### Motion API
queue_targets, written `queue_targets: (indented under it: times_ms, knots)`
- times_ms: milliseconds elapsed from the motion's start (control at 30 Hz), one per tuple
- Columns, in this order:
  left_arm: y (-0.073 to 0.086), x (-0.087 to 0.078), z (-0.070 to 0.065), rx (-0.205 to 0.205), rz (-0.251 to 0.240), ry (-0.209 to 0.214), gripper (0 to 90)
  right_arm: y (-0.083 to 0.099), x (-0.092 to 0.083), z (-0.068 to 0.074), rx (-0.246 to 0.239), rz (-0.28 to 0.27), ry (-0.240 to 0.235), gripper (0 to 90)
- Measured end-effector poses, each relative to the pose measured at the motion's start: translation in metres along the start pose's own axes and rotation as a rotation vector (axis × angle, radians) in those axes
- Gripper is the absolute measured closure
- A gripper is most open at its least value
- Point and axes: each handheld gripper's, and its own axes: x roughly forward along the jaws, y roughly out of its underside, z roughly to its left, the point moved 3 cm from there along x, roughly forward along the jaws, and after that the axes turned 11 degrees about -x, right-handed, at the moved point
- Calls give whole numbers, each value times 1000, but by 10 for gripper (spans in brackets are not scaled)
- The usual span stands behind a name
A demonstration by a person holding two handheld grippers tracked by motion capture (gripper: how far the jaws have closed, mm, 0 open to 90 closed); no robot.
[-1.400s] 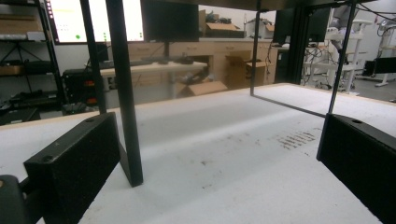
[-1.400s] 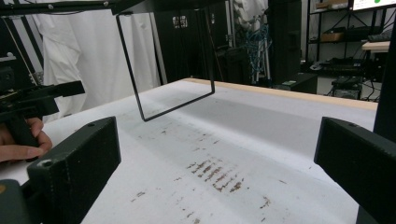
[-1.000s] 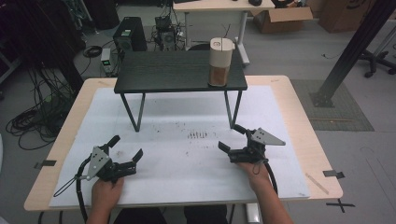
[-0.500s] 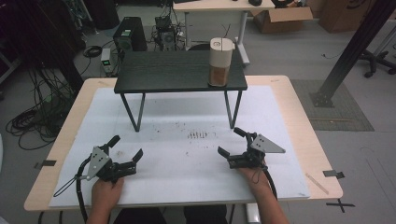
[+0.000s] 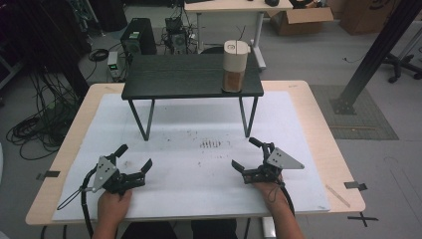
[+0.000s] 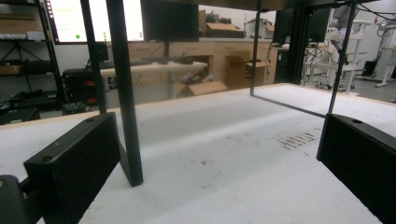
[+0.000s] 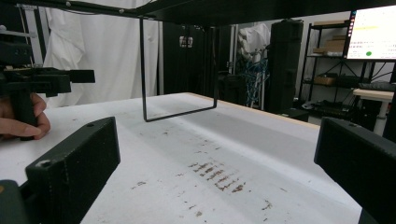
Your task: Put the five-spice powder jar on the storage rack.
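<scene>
Left gripper [image 5: 133, 168]: fingers [image 6: 74, 161] spread wide apart, nothing between them, resting low over the white sheet [image 5: 199, 169]. Through my left gripper view I see bare sheet between the fingers and a black leg [image 6: 123, 93] of the small stand just ahead.

Right gripper [image 5: 251, 158]: fingers [image 7: 77, 161] likewise wide apart and empty, low over the sheet. In my right gripper view a patch of brown smudges [image 7: 217, 175] lies on the sheet between the fingers; the left hand [image 7: 21, 119] and its gripper show at the far left.

High view: a hand holds each gripper at the near edge of the tabletop [image 5: 318, 119], the two well apart, smudges [image 5: 210, 144] between and slightly beyond them. Farther back stands the black stand [image 5: 189, 77] on thin legs. A pale cylindrical container [image 5: 235, 65] stands upright on its right end, brownish contents in the lower part.
</scene>
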Motion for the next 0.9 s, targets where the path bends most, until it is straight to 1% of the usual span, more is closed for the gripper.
queue_targets:
  times_ms: [400, 900]
  knots:
    - [0, 0, 0, 1, -1, -1, 2, 0, -1, 1, -11, -9, -2, 0]
    - [0, 0, 0, -1, -2, 0, 2, 0, 0, 2, -23, -7, -3, 0]
